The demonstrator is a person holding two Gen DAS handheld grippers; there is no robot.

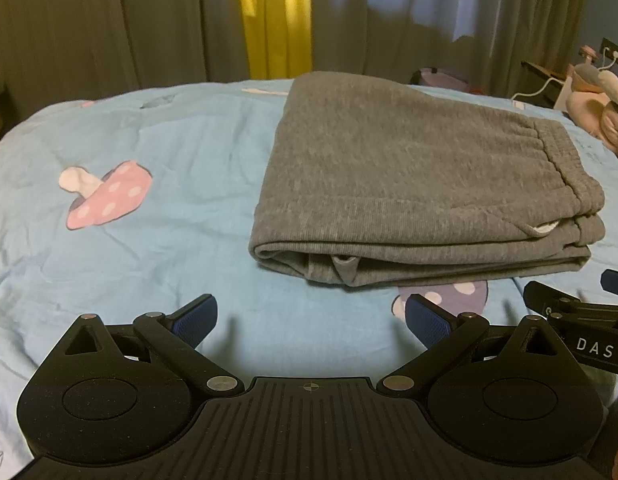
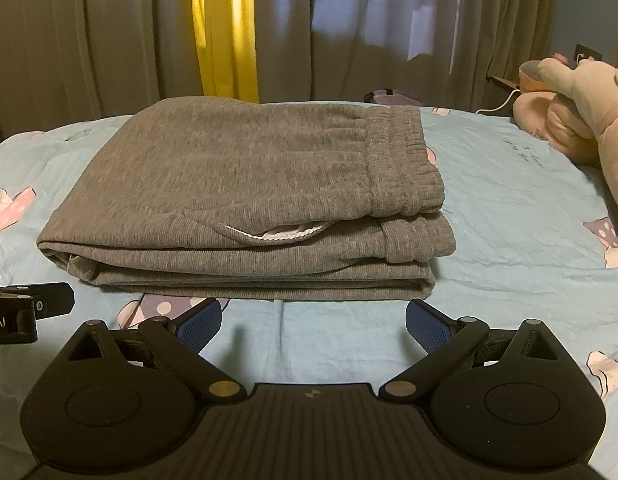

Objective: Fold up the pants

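Note:
Grey sweatpants [image 1: 413, 184] lie folded into a thick rectangular stack on a light blue bedsheet [image 1: 157, 224]; the elastic waistband is at the right end and a white pocket lining peeks out at the front. The stack also shows in the right wrist view [image 2: 237, 196]. My left gripper [image 1: 311, 320] is open and empty, near the front edge of the stack, apart from it. My right gripper [image 2: 313, 322] is open and empty, just in front of the stack's near edge. The right gripper's side shows at the left view's right edge [image 1: 581, 320].
The bedsheet [image 2: 509, 216] has pink and purple mushroom prints [image 1: 105, 196]. A pink plush toy [image 2: 581, 108] lies at the bed's right side. Grey and yellow curtains [image 2: 225, 28] hang behind the bed. A wall socket with white cables is at the far right.

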